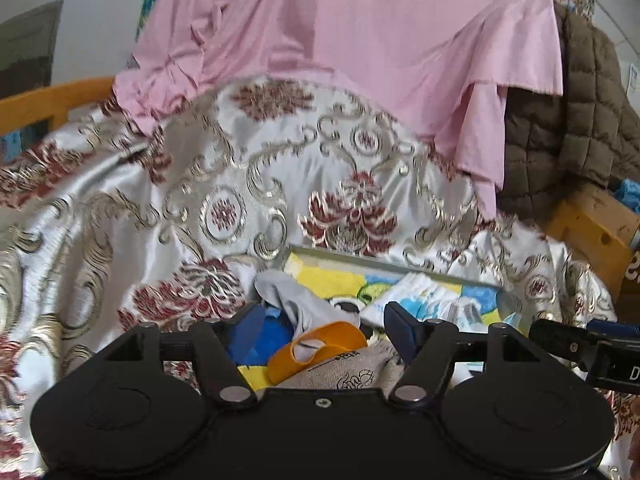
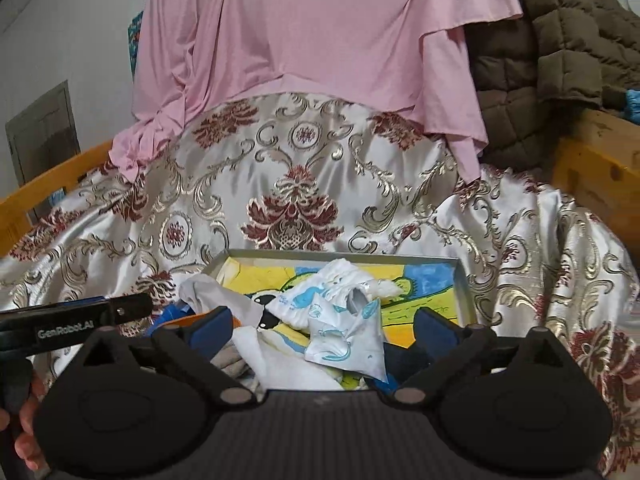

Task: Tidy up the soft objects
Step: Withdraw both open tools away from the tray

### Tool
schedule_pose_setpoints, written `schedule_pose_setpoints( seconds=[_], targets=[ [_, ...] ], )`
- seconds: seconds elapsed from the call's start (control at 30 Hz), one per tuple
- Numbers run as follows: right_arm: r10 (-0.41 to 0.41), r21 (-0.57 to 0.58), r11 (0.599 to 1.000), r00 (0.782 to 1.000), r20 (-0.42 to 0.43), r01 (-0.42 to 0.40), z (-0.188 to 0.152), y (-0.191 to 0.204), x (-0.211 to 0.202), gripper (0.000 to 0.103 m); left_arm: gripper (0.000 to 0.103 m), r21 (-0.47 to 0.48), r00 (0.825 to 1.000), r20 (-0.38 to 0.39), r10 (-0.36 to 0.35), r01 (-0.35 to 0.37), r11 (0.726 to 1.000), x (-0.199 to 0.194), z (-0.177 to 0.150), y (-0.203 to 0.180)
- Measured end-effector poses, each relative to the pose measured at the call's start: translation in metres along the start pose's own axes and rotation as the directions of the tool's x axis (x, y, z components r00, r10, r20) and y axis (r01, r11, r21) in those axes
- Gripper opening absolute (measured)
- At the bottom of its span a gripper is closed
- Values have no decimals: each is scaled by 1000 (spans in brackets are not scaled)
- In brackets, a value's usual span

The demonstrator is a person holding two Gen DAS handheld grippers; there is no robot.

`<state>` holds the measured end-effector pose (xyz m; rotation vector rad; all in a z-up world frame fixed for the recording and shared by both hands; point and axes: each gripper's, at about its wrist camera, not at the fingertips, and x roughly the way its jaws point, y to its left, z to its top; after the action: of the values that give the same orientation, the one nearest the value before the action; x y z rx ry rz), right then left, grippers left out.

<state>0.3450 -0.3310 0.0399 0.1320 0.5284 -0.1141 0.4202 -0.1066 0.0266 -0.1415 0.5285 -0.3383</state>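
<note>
Both claws are hanging open and empty over a grey tray (image 2: 460, 276) of soft things. The left gripper (image 1: 324, 320) is standing fairly wide, nothing pressing its blue pads, above a grey cloth (image 1: 296, 300) and an orange piece (image 1: 320, 344) at its 12 o'clock. The right gripper (image 2: 324, 324) is gaping wider still, a white cloth with blue print (image 2: 340, 320) lying loose between its fingers (touching neither pad, as far as can be seen). A yellow-and-blue cartoon towel (image 2: 424, 280) is lining the tray. Beyond, at 12 o'clock, satin floral bedding (image 2: 304, 184) is rising under a pink garment (image 2: 304, 32); a brown quilted jacket (image 2: 560, 40) is hanging at 2 o'clock.
</note>
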Motion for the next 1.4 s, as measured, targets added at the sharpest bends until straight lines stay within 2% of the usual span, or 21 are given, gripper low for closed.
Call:
schedule_pose_setpoints(
  seconds=[0.2, 0.53, 0.83, 1.2, 1.4],
  targets=[
    [10, -2, 1000, 999, 42, -10, -5, 9, -34, 102, 78, 4, 998, 56, 7, -7, 1000, -40, -4, 2],
    [16, 12, 1000, 994, 104, -17, -23, 26, -94, 103, 92, -9, 997, 80, 4, -3, 1000, -106, -22, 15],
    [11, 22, 1000, 993, 121, -14, -47, 39, -138, 103, 96, 2, 995, 102, -1, 1, 1000, -157, -48, 24],
    [-20, 42, 999, 990, 137, 15, -84, 53, -183, 103, 101, -17, 992, 118, 35, -34, 999, -205, -81, 43],
    [-58, 50, 997, 989, 135, 52, -110, 60, -201, 103, 102, 29, 993, 113, 45, -48, 998, -225, -108, 44]
  ],
)
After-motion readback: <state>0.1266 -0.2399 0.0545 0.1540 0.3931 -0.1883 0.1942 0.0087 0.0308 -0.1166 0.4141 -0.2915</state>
